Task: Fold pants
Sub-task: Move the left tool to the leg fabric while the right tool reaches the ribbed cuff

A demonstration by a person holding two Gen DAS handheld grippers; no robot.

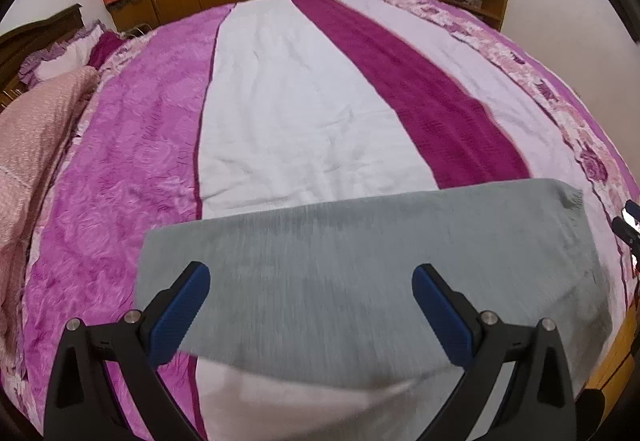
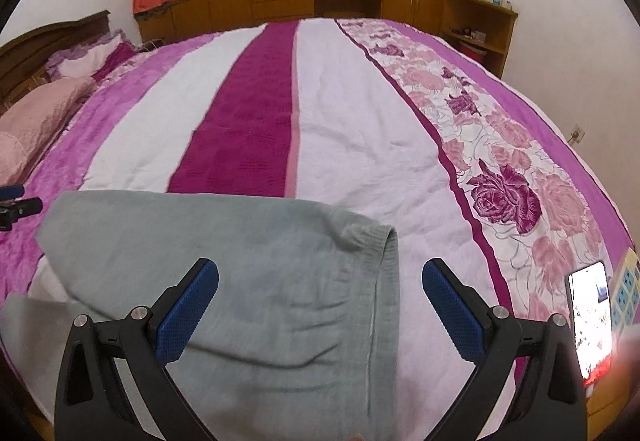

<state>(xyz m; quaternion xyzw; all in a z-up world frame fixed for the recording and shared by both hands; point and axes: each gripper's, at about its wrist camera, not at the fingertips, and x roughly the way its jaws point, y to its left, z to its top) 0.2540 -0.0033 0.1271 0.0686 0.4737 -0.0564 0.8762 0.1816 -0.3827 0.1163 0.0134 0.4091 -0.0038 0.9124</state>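
The grey pants (image 1: 360, 273) lie flat across the near edge of the bed (image 1: 300, 101), stretched sideways just ahead of both tongs, likely so each end can be taken for a fold. The left tongs (image 1: 311, 309) and the right tongs (image 2: 320, 305) both stand spread wide, gripping nothing. A lit phone (image 2: 591, 321) rests right of the right tongs.

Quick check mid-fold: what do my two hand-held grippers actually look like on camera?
Both match. The left hand-held gripper and the right hand-held gripper each have two black angular finger arms with triangular cut-outs and silver round pivot bolts. The fingers carry blue, finely dimpled rectangular pads. No cables, markings or sleeves show.
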